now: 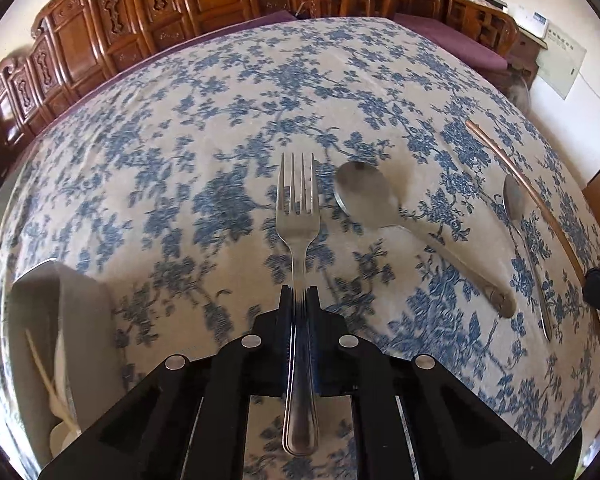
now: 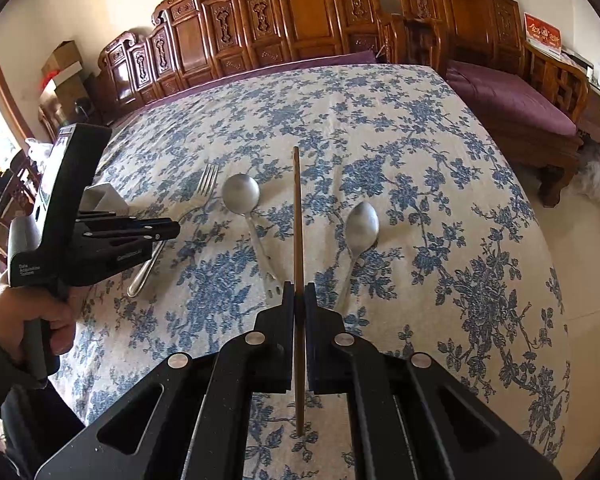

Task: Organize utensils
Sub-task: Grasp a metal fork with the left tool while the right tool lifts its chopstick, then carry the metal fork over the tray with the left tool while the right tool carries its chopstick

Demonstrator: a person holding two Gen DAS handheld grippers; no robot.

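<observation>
On the cloth-covered surface [image 2: 380,128], patterned in blue flowers, the utensils lie in a loose row. The left tool [image 1: 299,290] is clamped on the fork [image 1: 298,216] along its handle, below the neck, tines pointing away from the camera. The right tool [image 2: 299,286] is clamped on a chopstick [image 2: 297,216] near its lower third, most of the stick projecting forward. A round-bowled spoon [image 2: 241,194] and an oval spoon [image 2: 362,224] rest on the cloth, one on either side of the chopstick, neither touched.

Handling, as judged: the fork is rigid polished steel, moderately heavy and slippery; a grip this far back leaves the head free to swing, so a hold nearer the neck would be steadier. The chopstick is light, thin and stiff, likely to pivot between flat pads if knocked.

Pose: both tools slope steeply downward toward the cloth. In the right wrist view a hand [image 2: 32,320] grips the left tool's handle at the frame's left edge, a dark sleeve behind it. Whether the fork's handle end is clear of the cloth cannot be told.
</observation>
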